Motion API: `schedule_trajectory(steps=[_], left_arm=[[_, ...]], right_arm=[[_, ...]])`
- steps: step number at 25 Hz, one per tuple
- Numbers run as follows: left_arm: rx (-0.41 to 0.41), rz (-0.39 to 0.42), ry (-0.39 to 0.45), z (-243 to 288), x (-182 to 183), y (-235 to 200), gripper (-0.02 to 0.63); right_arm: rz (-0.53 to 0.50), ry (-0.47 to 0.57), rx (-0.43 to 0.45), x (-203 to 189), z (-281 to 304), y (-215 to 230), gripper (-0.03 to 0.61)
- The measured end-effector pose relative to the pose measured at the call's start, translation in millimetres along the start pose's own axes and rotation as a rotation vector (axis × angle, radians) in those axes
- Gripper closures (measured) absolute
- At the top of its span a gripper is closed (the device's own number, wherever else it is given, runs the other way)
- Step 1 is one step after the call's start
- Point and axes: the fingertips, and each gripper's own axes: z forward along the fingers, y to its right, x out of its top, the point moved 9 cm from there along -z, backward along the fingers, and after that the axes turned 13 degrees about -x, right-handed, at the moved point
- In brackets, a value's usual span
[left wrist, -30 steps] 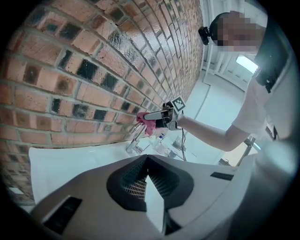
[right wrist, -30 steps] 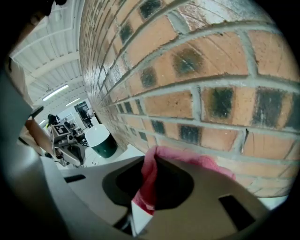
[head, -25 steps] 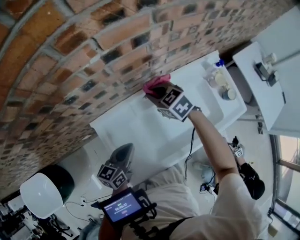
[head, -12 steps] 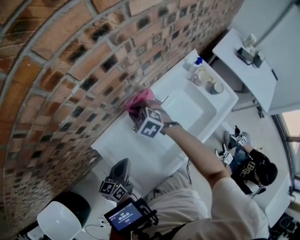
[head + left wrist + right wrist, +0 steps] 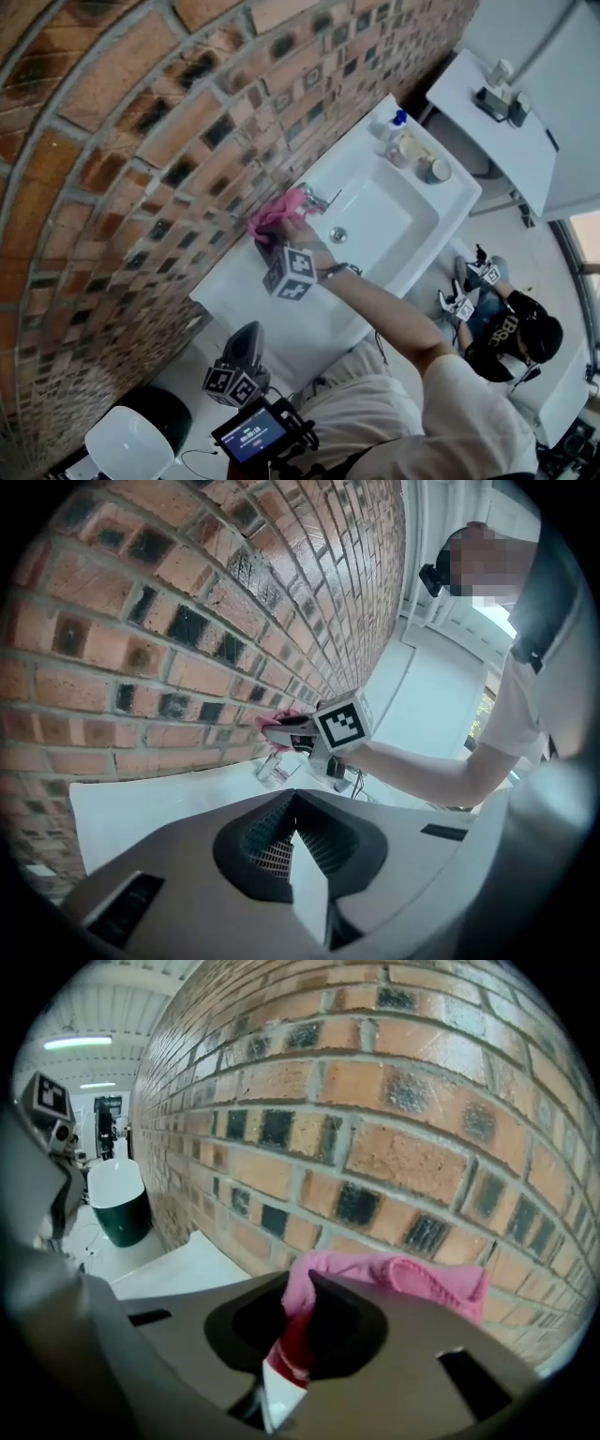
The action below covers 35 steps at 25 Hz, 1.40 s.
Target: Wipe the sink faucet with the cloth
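My right gripper [image 5: 277, 236] is shut on a pink cloth [image 5: 274, 216], held against the brick wall at the back rim of the white sink [image 5: 394, 246]. The chrome faucet [image 5: 315, 198] stands just right of the cloth and is uncovered. In the right gripper view the cloth [image 5: 403, 1277] bunches over the shut jaws of the right gripper [image 5: 298, 1327], and the faucet is hidden. My left gripper [image 5: 251, 330] hangs low in front of the sink, shut with nothing in it. From the left gripper [image 5: 295, 808] I see the right gripper [image 5: 281, 726] and the pink cloth [image 5: 277, 717].
Bottles and cans [image 5: 412, 152] crowd the sink's far right corner. A green bin with a white lid [image 5: 127, 442] stands at lower left. A second person [image 5: 511, 336] crouches right of the sink. A white table [image 5: 487, 112] is at upper right.
The right gripper has slid left and nearer along the wall with the cloth, baring the faucet it covered before. The left gripper has stayed in place.
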Motion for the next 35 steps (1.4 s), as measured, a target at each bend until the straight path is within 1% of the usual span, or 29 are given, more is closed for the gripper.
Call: schedule_trajectory(steps=[2, 3, 9, 13, 14, 16, 17, 19, 21, 22, 27, 29, 31, 35], left_arm=[[0.002, -0.010, 0.009, -2.0, 0.3, -1.9, 0.611], [0.003, -0.011, 0.013, -2.3, 1.9, -2.1, 0.611], [0.020, -0.023, 0.017, -6.4, 2.1, -5.9, 0.611], [0.032, -0.029, 0.009, -10.4, -2.3, -8.4, 0.611], [0.034, -0.032, 0.008, -10.4, -3.6, -8.9, 0.611], [0.036, -0.039, 0.009, -10.9, -6.7, -9.6, 0.611], [0.038, -0.041, 0.009, -11.6, -7.9, -10.0, 0.611], [0.042, -0.046, 0.011, -12.8, -9.2, -10.9, 0.611], [0.044, -0.048, 0.013, -13.2, -9.1, -10.9, 0.611], [0.043, -0.048, 0.012, -12.6, -7.7, -10.0, 0.611], [0.043, -0.053, 0.003, -10.0, -7.8, -7.9, 0.611], [0.041, -0.054, -0.003, -8.7, -10.1, -8.7, 0.611], [0.043, -0.059, -0.006, -7.9, -14.2, -9.9, 0.611], [0.049, -0.070, -0.012, -6.0, -17.4, -8.8, 0.611]], right_arm=[[-0.028, 0.037, -0.061, -6.4, 2.4, -10.5, 0.528], [-0.036, 0.042, -0.072, -10.4, 4.4, -15.8, 0.528], [0.022, 0.042, -0.037, -31.6, 20.9, -42.0, 0.528], [0.055, -0.023, 0.024, -43.6, 38.0, -57.1, 0.528], [0.079, -0.048, 0.031, -48.8, 43.0, -58.8, 0.528], [0.160, -0.113, 0.038, -64.1, 53.2, -59.5, 0.528], [0.209, -0.148, 0.033, -74.2, 57.9, -58.9, 0.528], [0.305, -0.211, -0.009, -98.4, 65.7, -54.3, 0.528], [0.418, -0.255, -0.078, -124.9, 70.3, -44.8, 0.528], [0.492, -0.261, -0.116, -137.0, 71.1, -38.0, 0.528], [0.993, -0.177, -0.316, -184.7, 64.4, 2.1, 0.528], [1.164, -0.187, -0.371, -196.0, 68.7, 11.8, 0.528], [1.303, -0.207, -0.418, -201.0, 75.4, 19.2, 0.528], [1.613, -0.275, -0.457, -211.1, 90.3, 20.8, 0.528]])
